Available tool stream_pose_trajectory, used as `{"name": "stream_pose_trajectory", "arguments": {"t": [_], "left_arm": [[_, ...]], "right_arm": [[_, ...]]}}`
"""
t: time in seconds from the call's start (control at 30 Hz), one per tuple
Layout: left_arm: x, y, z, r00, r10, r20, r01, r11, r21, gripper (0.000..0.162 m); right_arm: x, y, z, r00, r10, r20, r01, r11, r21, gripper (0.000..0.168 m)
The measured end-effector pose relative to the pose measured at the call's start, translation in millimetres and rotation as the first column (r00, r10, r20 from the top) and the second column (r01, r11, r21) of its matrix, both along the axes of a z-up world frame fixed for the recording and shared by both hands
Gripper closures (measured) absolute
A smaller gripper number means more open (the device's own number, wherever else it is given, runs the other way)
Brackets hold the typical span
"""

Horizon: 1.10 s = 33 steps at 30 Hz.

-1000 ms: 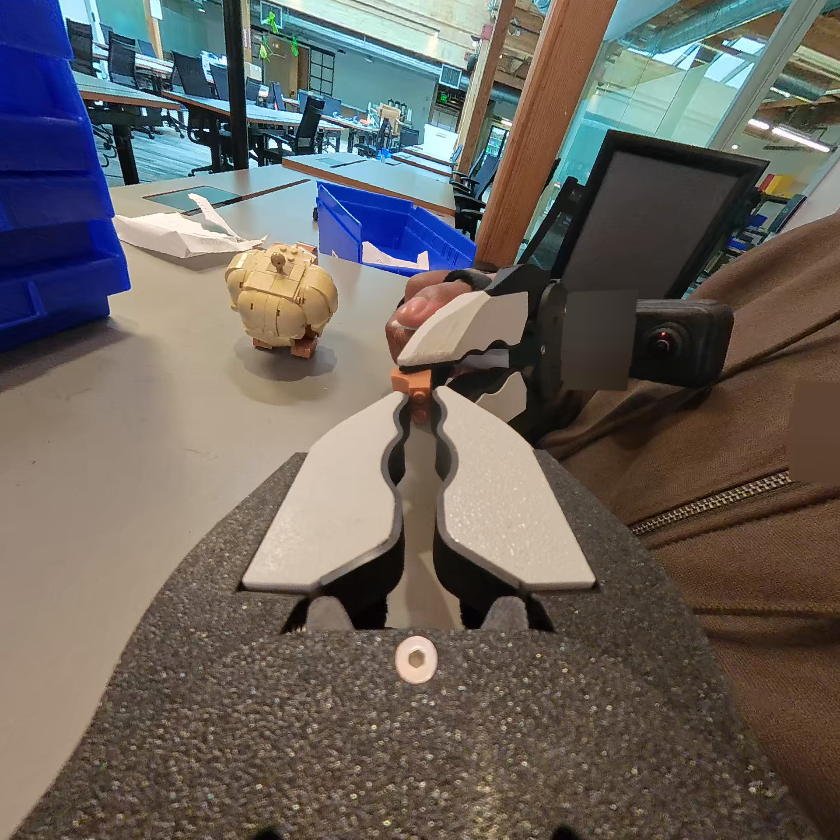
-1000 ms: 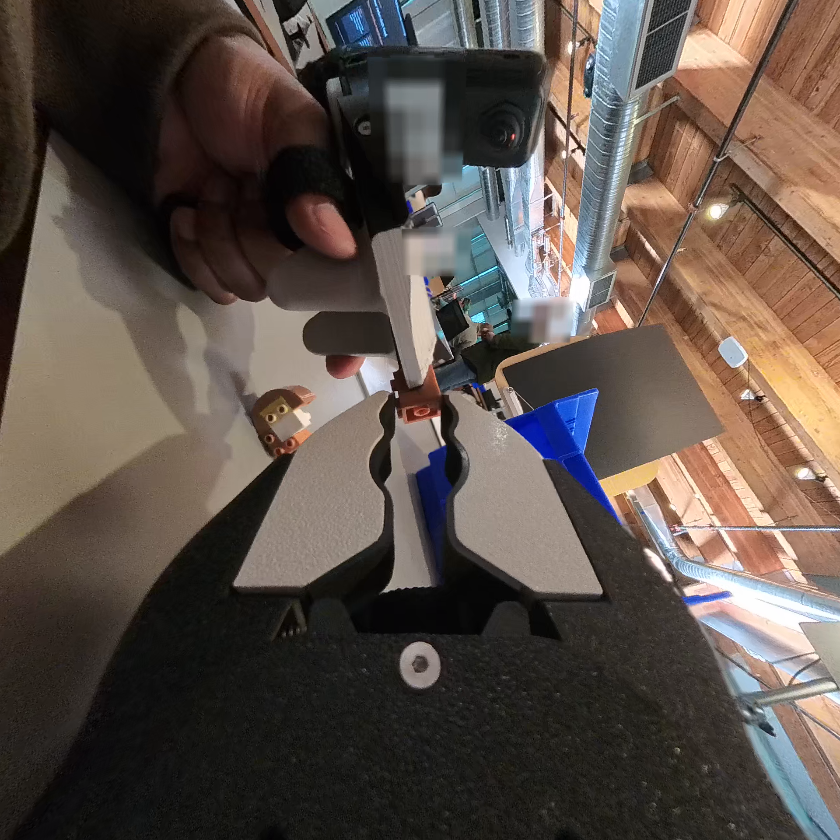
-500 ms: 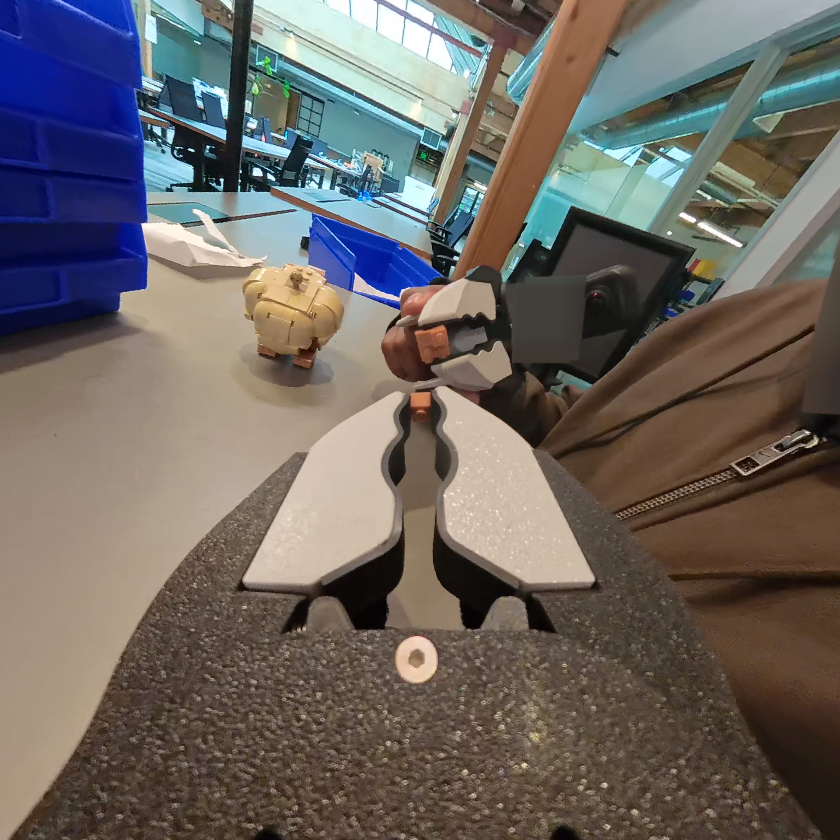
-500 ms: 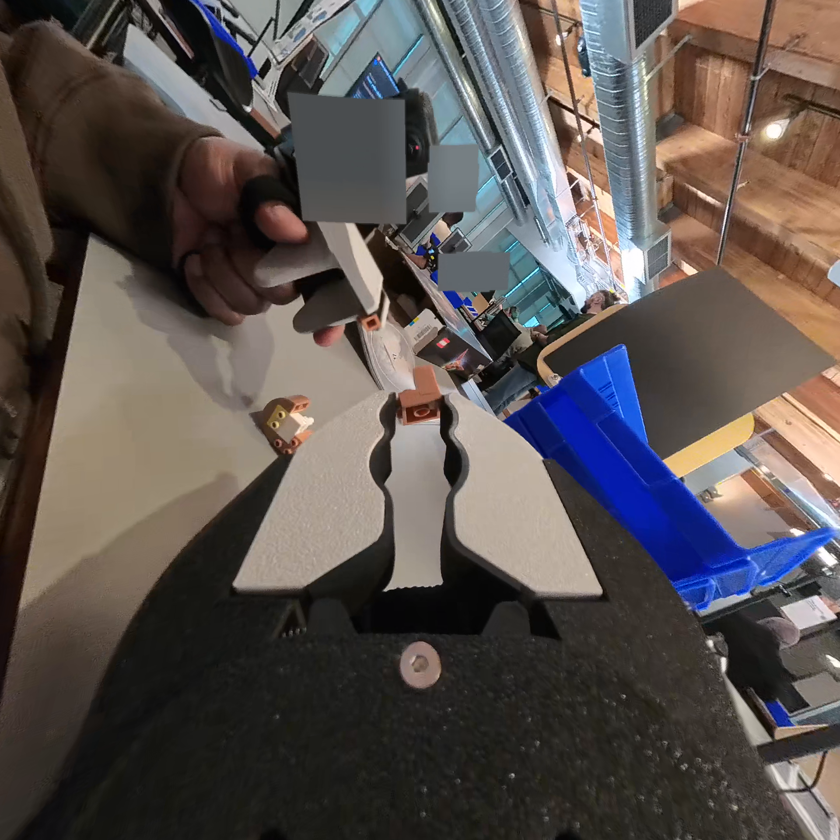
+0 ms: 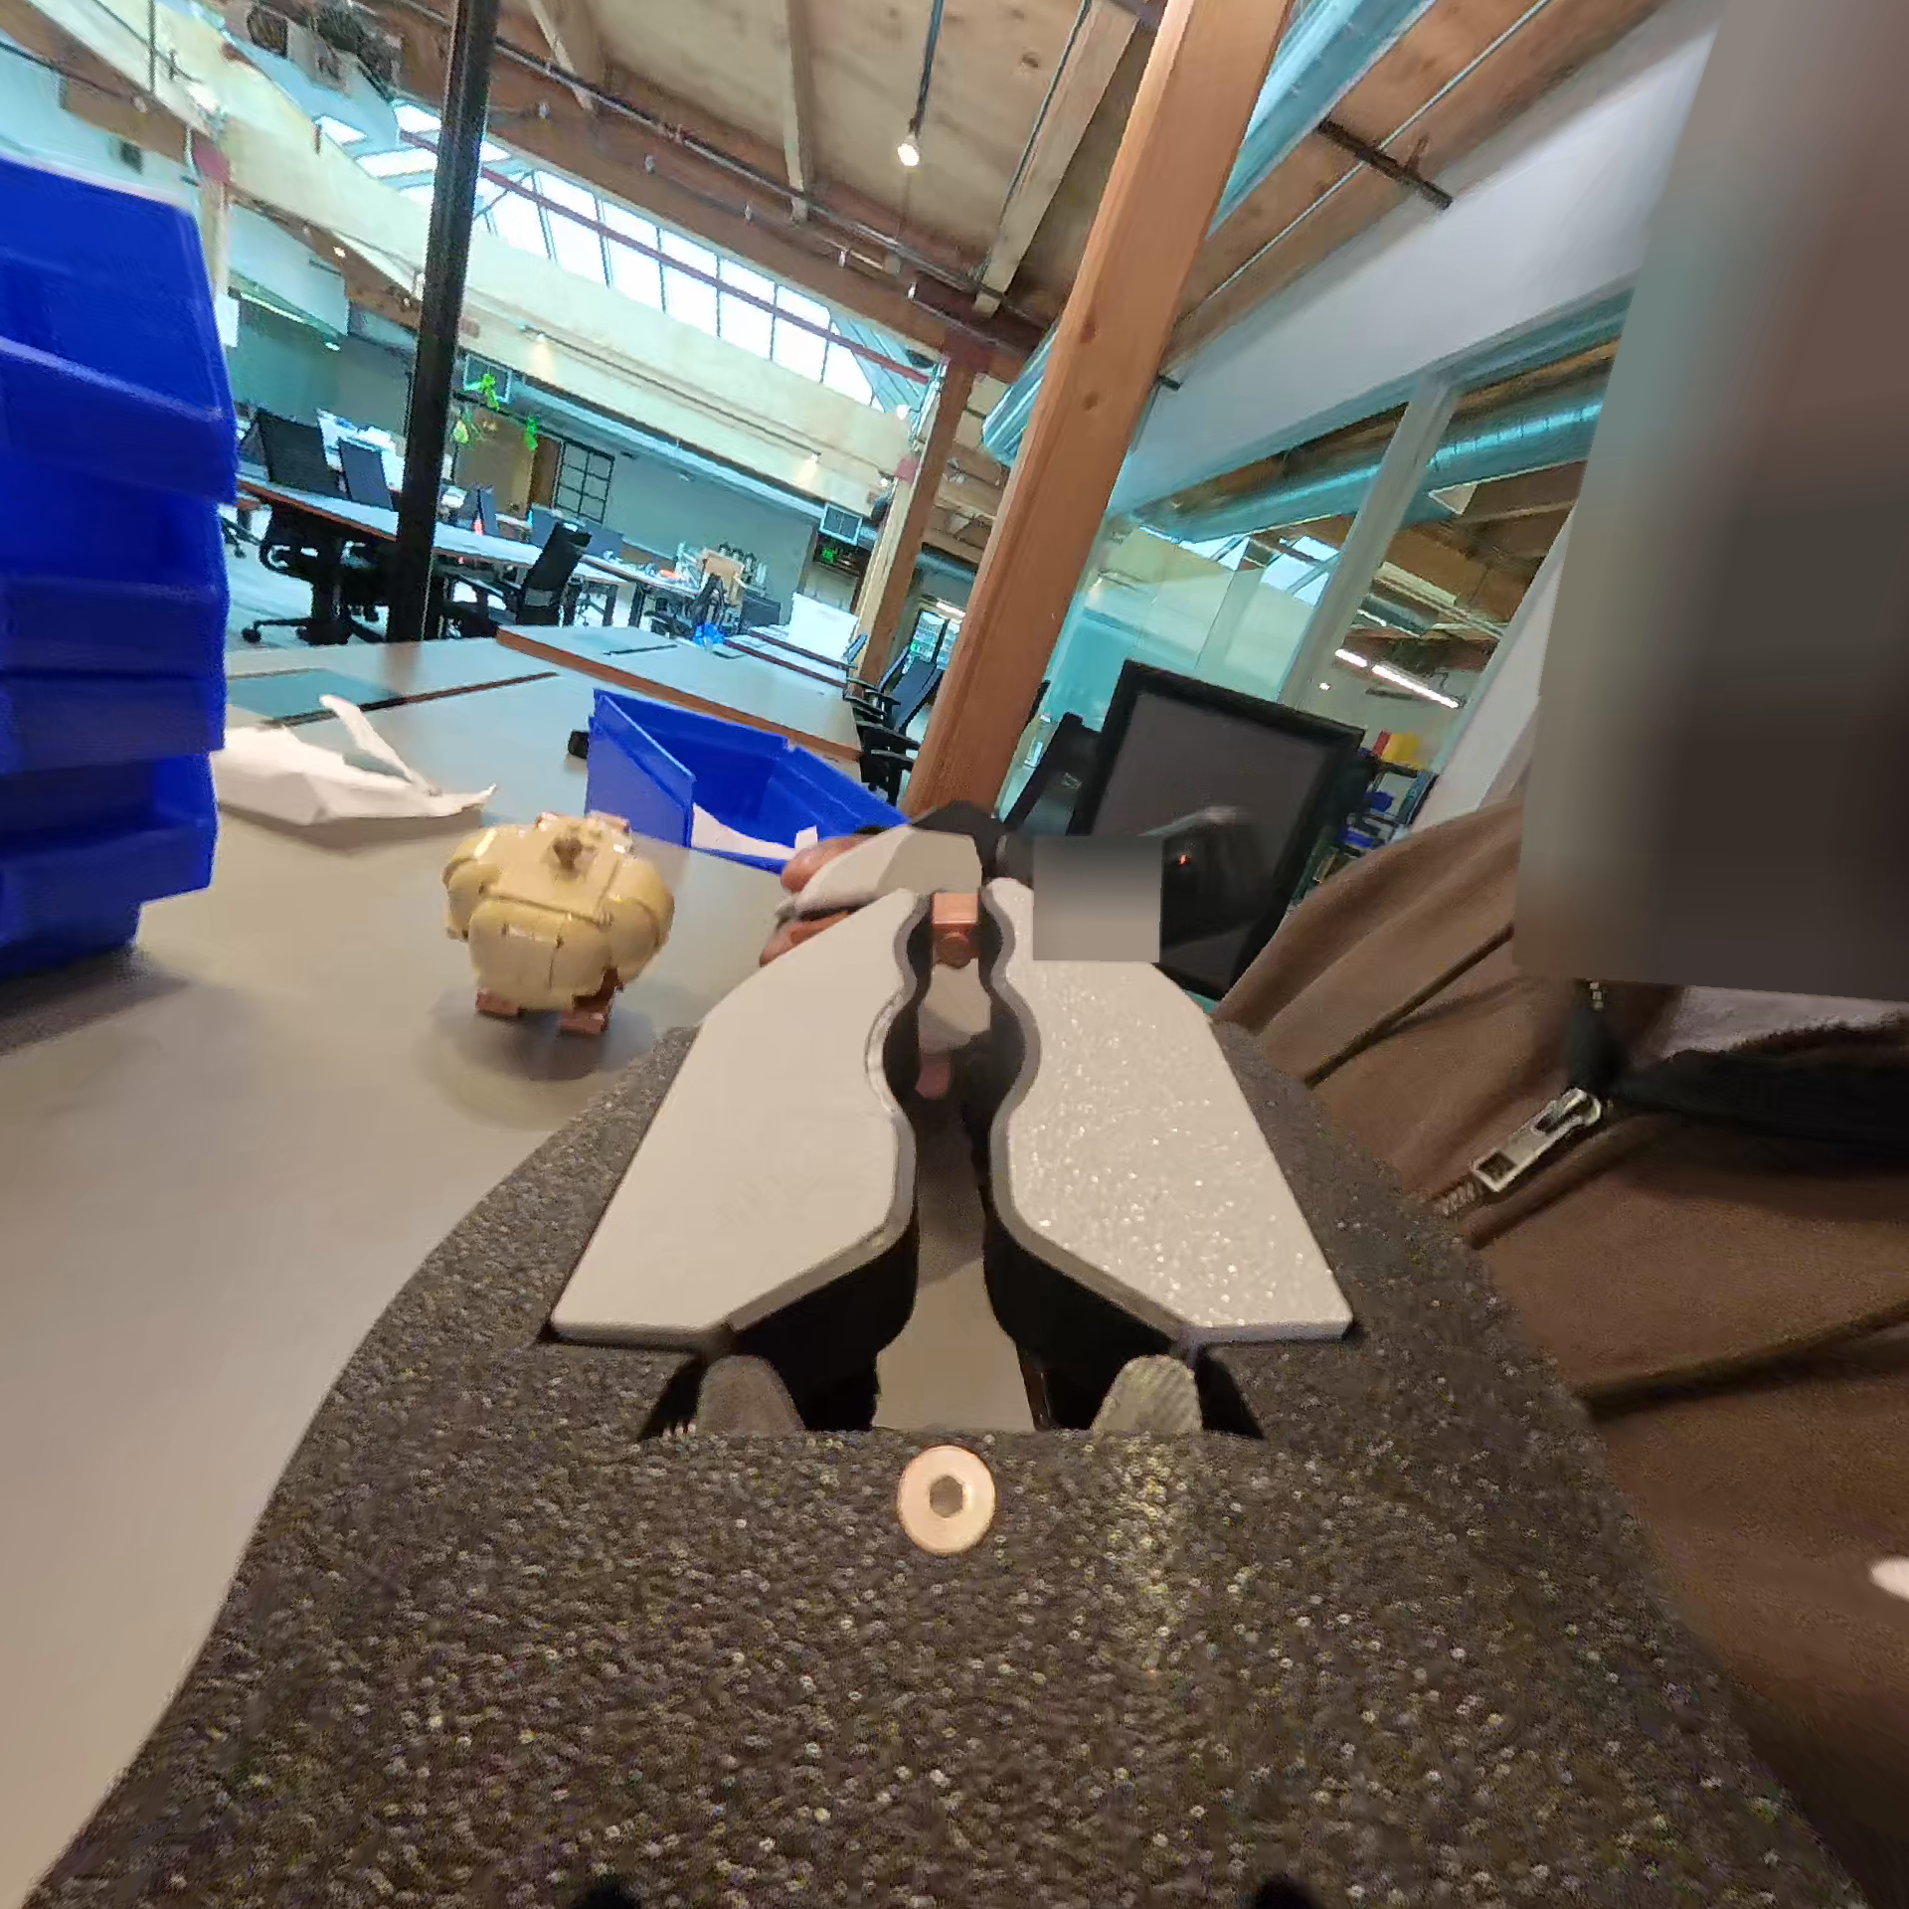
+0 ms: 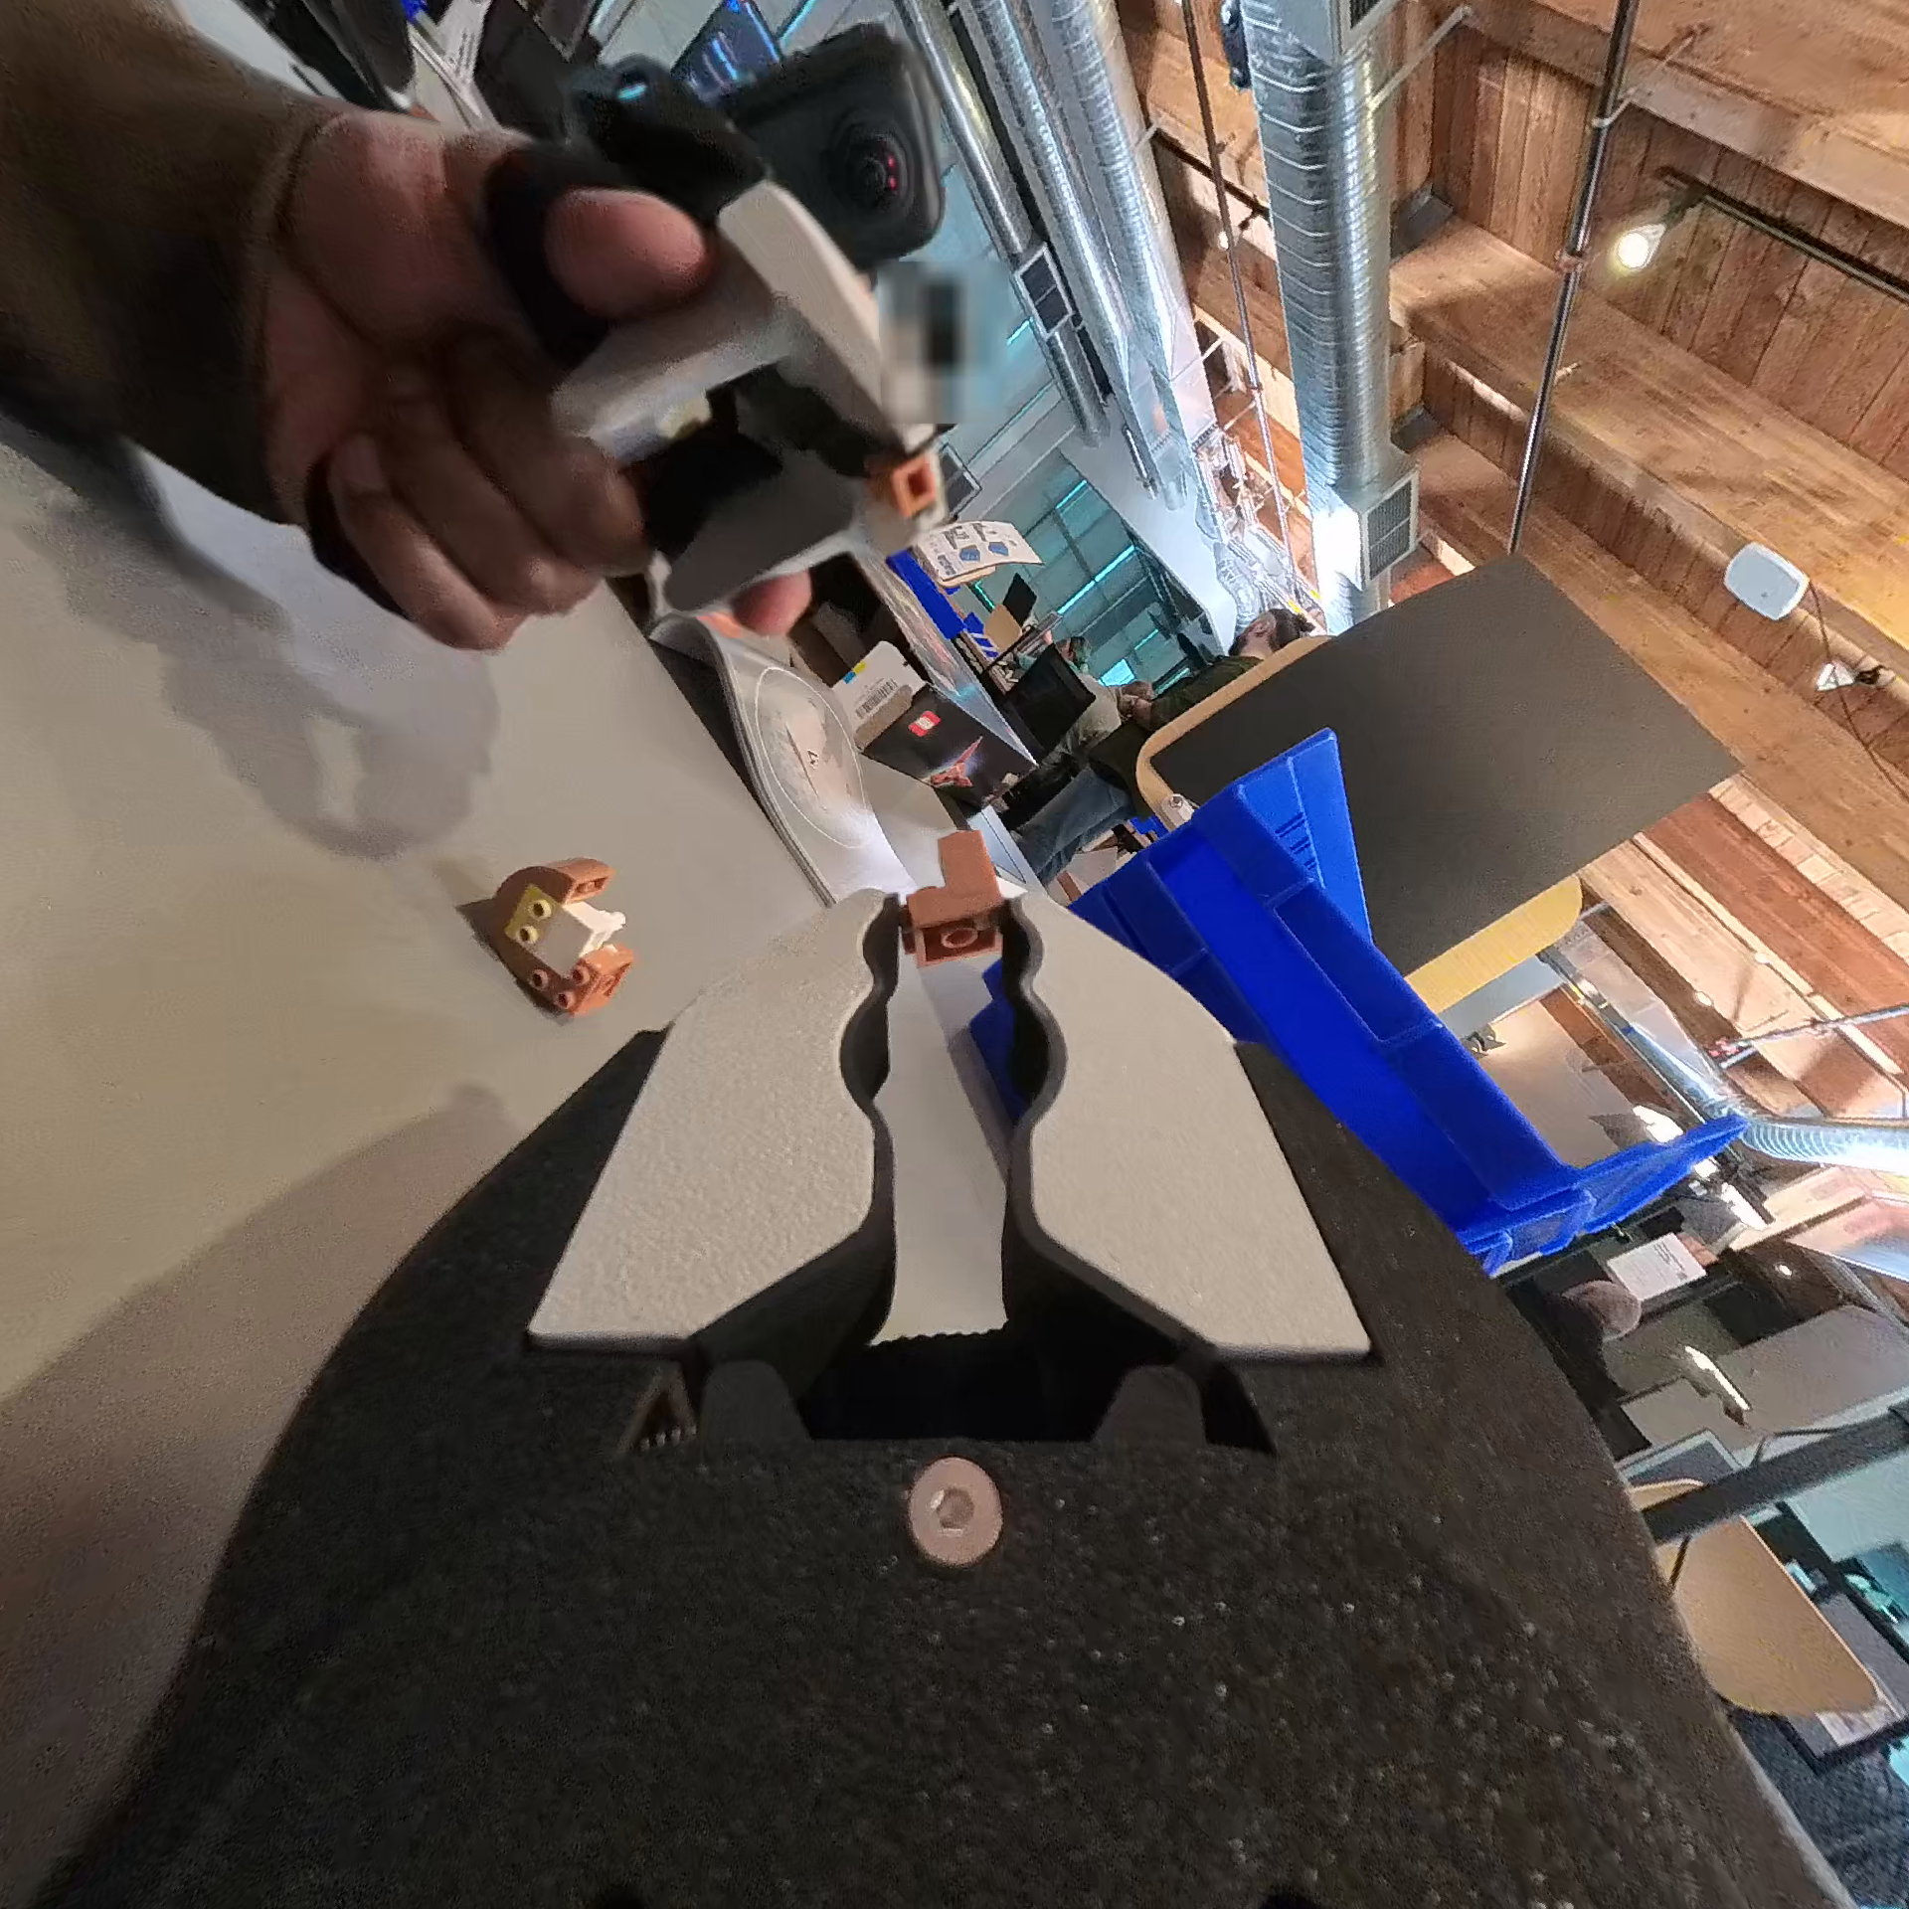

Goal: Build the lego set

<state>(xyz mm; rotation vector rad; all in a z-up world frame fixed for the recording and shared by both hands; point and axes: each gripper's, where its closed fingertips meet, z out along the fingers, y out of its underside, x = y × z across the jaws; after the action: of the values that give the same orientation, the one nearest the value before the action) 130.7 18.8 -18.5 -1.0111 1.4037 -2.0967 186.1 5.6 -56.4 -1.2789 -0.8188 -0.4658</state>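
While my left gripper pinches small brown brick, right gripper clamps angled brown piece; tan model left of both.

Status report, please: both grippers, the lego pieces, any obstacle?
Left gripper shut on small orange piece. Right gripper shut on brown brick. Pieces apart, not joined. Tan lego body on table; nothing between grippers.

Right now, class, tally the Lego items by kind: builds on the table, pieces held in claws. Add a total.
Builds on the table: 2, the tan round model and the small brown-and-white assembly
Brown pieces held: 2, one in the left claw, one in the right claw
Total: 4
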Motion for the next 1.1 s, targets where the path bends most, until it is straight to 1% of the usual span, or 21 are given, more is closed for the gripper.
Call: {"name": "stream_pose_trajectory", "arguments": {"t": [0.07,0.13,0.17,0.23,0.3,0.37,0.4,0.47,0.5,0.57,0.67,0.77,0.83,0.9,0.97,1.03,1.1], "left_arm": [[9.1,7.8,12.8,0.999,0.039,-0.004,-0.039,0.997,0.059,0.154],[25.6,20.0,34.6,0.993,0.115,0.003,-0.113,0.977,0.180,0.154],[36.8,28.7,49.5,0.986,0.162,0.023,-0.163,0.953,0.254,0.154],[66.2,55.1,82.6,0.955,0.289,0.065,-0.291,0.874,0.390,0.154],[99.2,89.6,117.4,0.902,0.414,0.122,-0.418,0.770,0.481,0.154],[133.4,133.5,140.5,0.821,0.553,0.144,-0.533,0.651,0.540,0.154],[148.6,151.4,145.6,0.797,0.591,0.126,-0.552,0.627,0.550,0.150],[172.4,177.6,142.5,0.782,0.622,0.025,-0.535,0.650,0.539,0.133],[179.3,187.9,140.0,0.771,0.637,-0.010,-0.539,0.661,0.521,0.127],[182.0,196.9,136.4,0.766,0.642,-0.022,-0.555,0.679,0.480,0.123],[169.7,191.4,124.8,0.778,0.628,0.013,-0.560,0.685,0.466,0.122],[144.1,164.3,105.0,0.816,0.575,0.064,-0.527,0.694,0.491,0.122],[123.0,131.4,80.1,0.867,0.495,0.064,-0.452,0.726,0.519,0.123],[102.3,96.2,45.9,0.913,0.407,-0.011,-0.341,0.779,0.526,0.126],[81.7,58.1,14.3,0.951,0.286,-0.115,-0.193,0.844,0.500,0.126],[65.9,31.5,-6.0,0.964,0.200,-0.177,-0.101,0.888,0.449,0.127],[55.3,15.4,-14.1,0.973,0.133,-0.189,-0.051,0.921,0.387,0.129]], "right_arm": [[1.6,0.7,0.8,1.000,-0.006,-0.015,0.006,1.000,-0.003,0.150],[1.7,1.4,0.7,1.000,-0.008,-0.019,0.008,1.000,-0.006,0.150],[1.1,1.5,0.3,1.000,-0.009,-0.015,0.009,1.000,-0.006,0.150],[-0.5,1.4,-0.8,1.000,-0.011,-0.007,0.011,1.000,-0.006,0.150],[-1.3,1.3,-1.7,1.000,-0.016,0.000,0.016,1.000,-0.006,0.150],[-0.9,1.9,-3.3,1.000,-0.021,0.005,0.021,1.000,-0.012,0.150],[-0.2,2.3,-4.0,1.000,-0.025,0.007,0.025,1.000,-0.015,0.150],[0.6,2.6,-5.1,1.000,-0.028,0.009,0.028,0.999,-0.020,0.150],[0.7,2.6,-5.6,1.000,-0.028,0.009,0.028,0.999,-0.023,0.150],[1.1,2.7,-6.5,1.000,-0.029,0.011,0.030,0.999,-0.028,0.150],[1.9,3.6,-7.0,0.999,-0.034,0.005,0.034,0.999,-0.035,0.150],[5.7,4.8,-4.7,0.998,-0.042,-0.041,0.040,0.998,-0.049,0.150],[7.4,4.6,0.5,0.995,-0.038,-0.088,0.034,0.999,-0.042,0.150],[7.3,5.1,7.0,0.991,-0.032,-0.126,0.030,0.999,-0.021,0.150],[5.2,7.6,11.6,0.990,-0.040,-0.136,0.041,0.999,0.003,0.150],[0.0,10.5,13.9,0.992,-0.050,-0.113,0.054,0.998,0.031,0.150],[-5.6,12.8,15.1,0.994,-0.060,-0.087,0.065,0.996,0.055,0.149]]}}
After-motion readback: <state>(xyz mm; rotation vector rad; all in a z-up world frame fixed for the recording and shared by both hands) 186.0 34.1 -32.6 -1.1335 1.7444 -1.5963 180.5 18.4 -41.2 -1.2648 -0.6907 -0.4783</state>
